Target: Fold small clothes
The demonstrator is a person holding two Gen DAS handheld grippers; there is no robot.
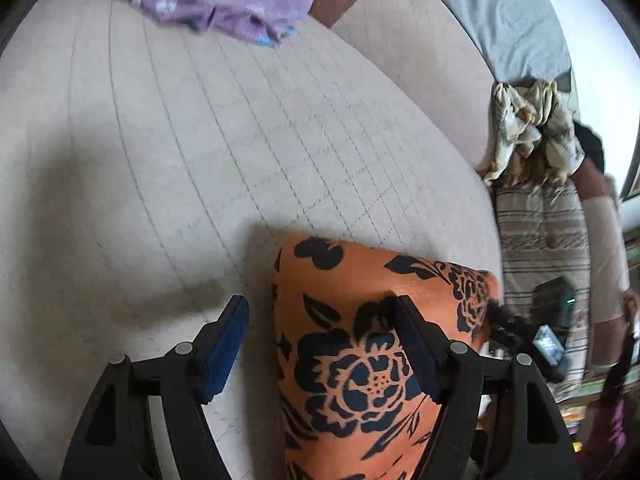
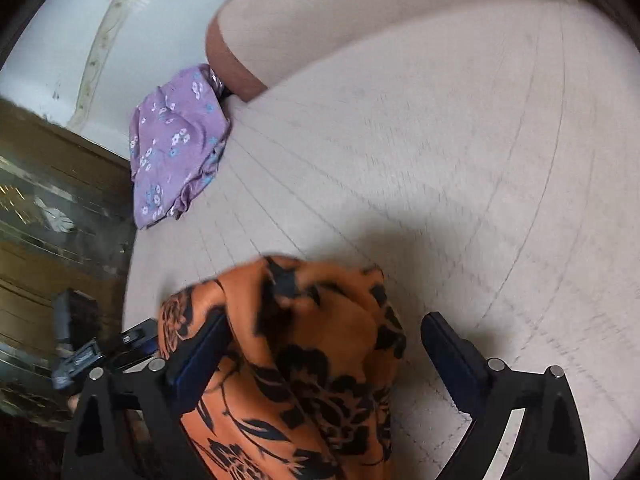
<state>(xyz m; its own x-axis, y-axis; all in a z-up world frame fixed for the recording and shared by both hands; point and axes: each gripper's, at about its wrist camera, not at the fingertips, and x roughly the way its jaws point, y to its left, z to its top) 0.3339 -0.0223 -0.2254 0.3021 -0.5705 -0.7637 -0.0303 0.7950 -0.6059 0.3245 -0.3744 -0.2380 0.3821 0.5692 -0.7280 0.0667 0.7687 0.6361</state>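
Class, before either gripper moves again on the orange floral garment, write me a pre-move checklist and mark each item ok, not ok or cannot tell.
1. Left gripper open: ok.
2. Right gripper open, pads not pressing cloth: ok.
3. Orange floral garment lying flat: not ok, bunched in the right wrist view.
4. Garment's fold edges aligned: cannot tell.
5. Quilted surface bare ahead of the garment: ok.
6. Purple floral garment apart from the orange one: ok.
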